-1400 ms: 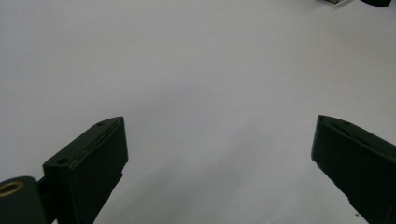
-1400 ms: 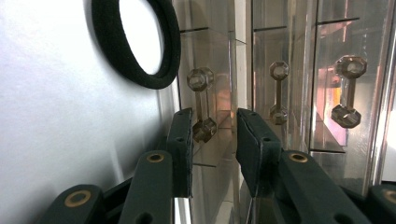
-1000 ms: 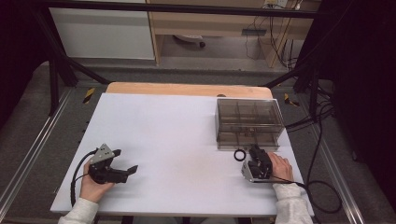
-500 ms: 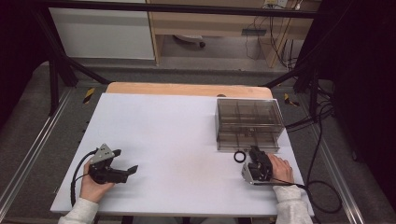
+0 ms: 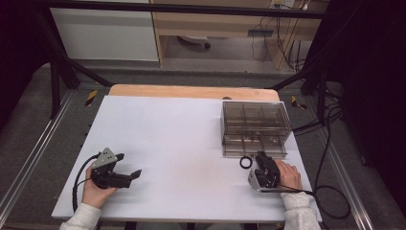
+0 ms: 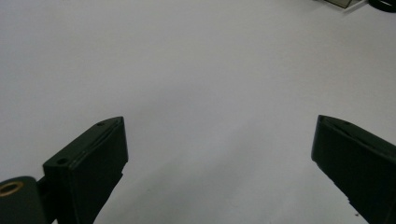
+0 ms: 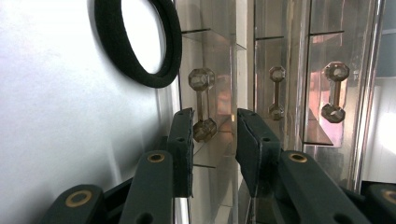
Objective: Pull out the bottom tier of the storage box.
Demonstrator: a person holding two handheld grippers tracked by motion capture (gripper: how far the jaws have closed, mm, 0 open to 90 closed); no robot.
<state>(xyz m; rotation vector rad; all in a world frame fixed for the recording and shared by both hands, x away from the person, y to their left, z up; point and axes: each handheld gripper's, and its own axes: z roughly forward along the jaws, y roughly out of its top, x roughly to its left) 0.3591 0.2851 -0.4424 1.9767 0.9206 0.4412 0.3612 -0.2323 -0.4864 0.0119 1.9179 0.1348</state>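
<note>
Nothing has shifted over the last second: both hands sit where they were, the black ring (image 5: 246, 162) lies in the same spot on the white surface (image 5: 182, 134), and the right claw (image 5: 261, 157) is parked at the front of the clear drawer box (image 5: 256, 127) near the right edge. The right gripper view shows why this pause matters. The right claw (image 7: 212, 116) has its two jaws drawn in to a narrow gap, and the small drawer handle (image 7: 203, 105) of the nearest drawer stands in that gap at the tips. Light still shows between the pads and the handle, so it looks bracketed rather than pinched. Two more handles (image 7: 334, 91) show farther along the box front, and the black ring (image 7: 169, 51) rests just beside the box, apart from the jaws. The left claw (image 5: 128, 164) waits well away at the near left of the surface, and the left gripper view shows that claw (image 6: 219, 120) spread wide over bare white with nothing between the jaws. As I judge it, the grip on the handle is lined up but not yet made, so the next step is to close the last bit and then pull the drawer straight out.
</note>
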